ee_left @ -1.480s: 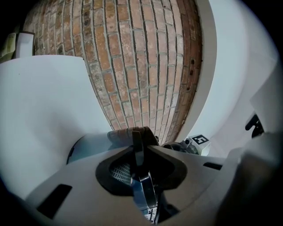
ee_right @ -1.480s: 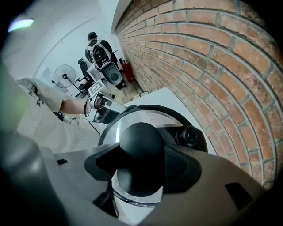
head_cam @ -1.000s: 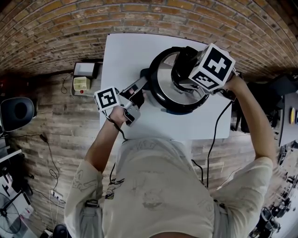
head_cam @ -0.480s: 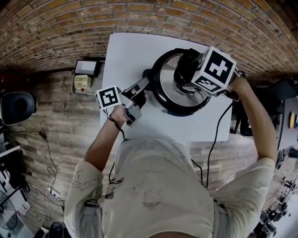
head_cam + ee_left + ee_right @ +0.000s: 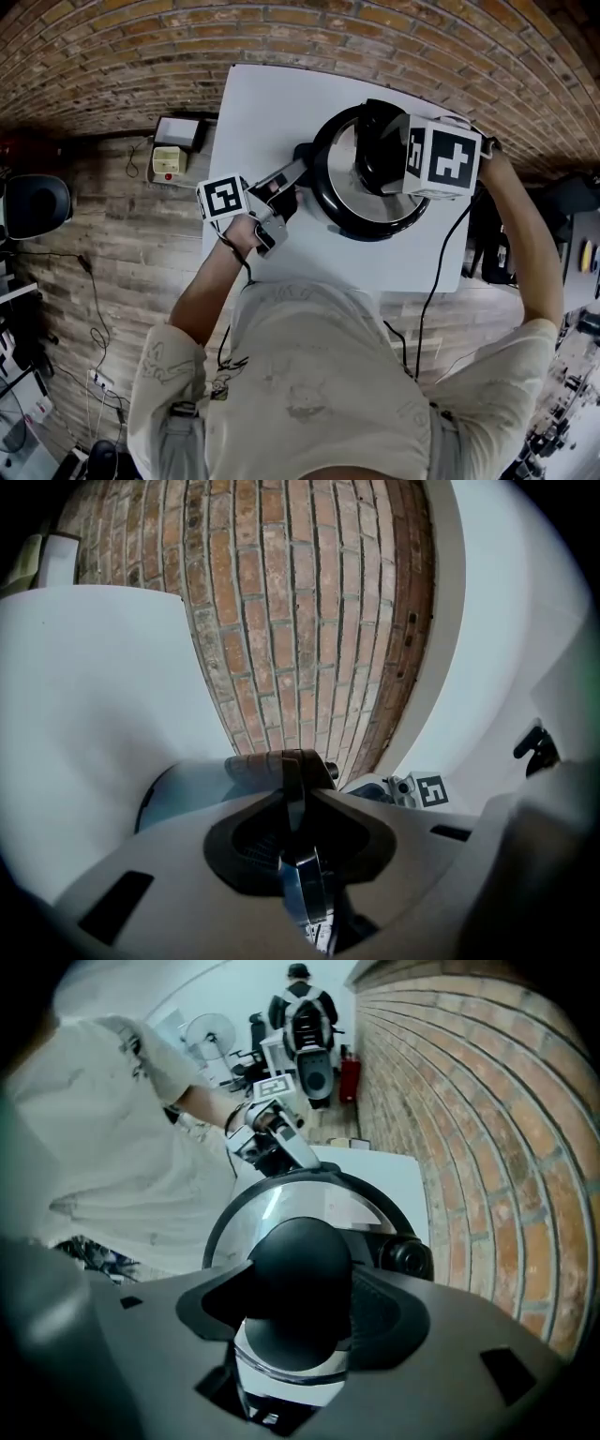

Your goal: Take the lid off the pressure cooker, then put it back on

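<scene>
The pressure cooker (image 5: 323, 202) stands on the white table (image 5: 281, 103), with its steel lid (image 5: 349, 192) on it. My right gripper (image 5: 382, 159) points down over the lid's centre and is shut on the lid's round black knob (image 5: 300, 1269), which fills the gap between the jaws. A black valve (image 5: 408, 1258) sits beside the knob. My left gripper (image 5: 289, 178) reaches in level from the left and is shut on the cooker's dark side handle (image 5: 281, 766). In the right gripper view the left gripper (image 5: 272, 1143) shows beyond the lid's (image 5: 281, 1206) far rim.
The table's front edge lies close to the person's body. A cable (image 5: 429, 281) hangs off the table's front right. On the brick floor at the left sit a small box with a red button (image 5: 167, 164) and a dark chair (image 5: 33, 202). Another person (image 5: 300, 1007) stands far off.
My right gripper has rolled about its own axis on the knob; its marker cube now faces a different way. The left gripper has stayed on the handle.
</scene>
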`<state>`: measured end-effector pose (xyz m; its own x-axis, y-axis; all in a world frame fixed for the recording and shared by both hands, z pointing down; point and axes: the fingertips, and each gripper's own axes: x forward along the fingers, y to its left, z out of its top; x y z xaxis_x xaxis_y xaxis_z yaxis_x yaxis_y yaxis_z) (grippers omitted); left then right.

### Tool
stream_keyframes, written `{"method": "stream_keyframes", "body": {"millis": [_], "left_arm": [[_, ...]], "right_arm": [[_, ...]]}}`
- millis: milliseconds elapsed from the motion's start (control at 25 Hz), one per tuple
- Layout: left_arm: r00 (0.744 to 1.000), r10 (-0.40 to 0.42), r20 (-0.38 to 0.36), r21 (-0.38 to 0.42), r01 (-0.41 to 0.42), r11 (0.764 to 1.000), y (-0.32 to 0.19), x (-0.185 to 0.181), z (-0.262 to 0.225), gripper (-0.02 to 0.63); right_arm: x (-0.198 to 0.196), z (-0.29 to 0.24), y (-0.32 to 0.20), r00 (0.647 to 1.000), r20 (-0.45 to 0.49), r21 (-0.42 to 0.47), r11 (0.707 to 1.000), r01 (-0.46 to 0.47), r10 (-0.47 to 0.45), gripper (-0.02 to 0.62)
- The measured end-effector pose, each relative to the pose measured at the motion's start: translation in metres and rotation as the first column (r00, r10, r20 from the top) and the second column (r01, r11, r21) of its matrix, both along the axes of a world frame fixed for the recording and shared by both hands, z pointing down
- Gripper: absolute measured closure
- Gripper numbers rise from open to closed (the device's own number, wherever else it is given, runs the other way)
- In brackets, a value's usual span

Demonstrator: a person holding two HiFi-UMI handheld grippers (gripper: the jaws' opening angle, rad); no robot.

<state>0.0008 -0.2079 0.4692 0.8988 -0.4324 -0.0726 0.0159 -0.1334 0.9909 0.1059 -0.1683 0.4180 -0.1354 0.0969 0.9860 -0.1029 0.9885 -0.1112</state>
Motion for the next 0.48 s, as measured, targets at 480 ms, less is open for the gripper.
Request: {"method": "stream_keyframes", "body": {"millis": [480], "left_arm": [[1.0,-0.007,0.006,0.001,0.007,1.0,-0.0004,-0.0013,0.001,0.523]], "right_arm": [[0.0002,0.0009,0.0045,0.992,-0.065,-0.021,0.994,0.105,-0.107,0.279]]}}
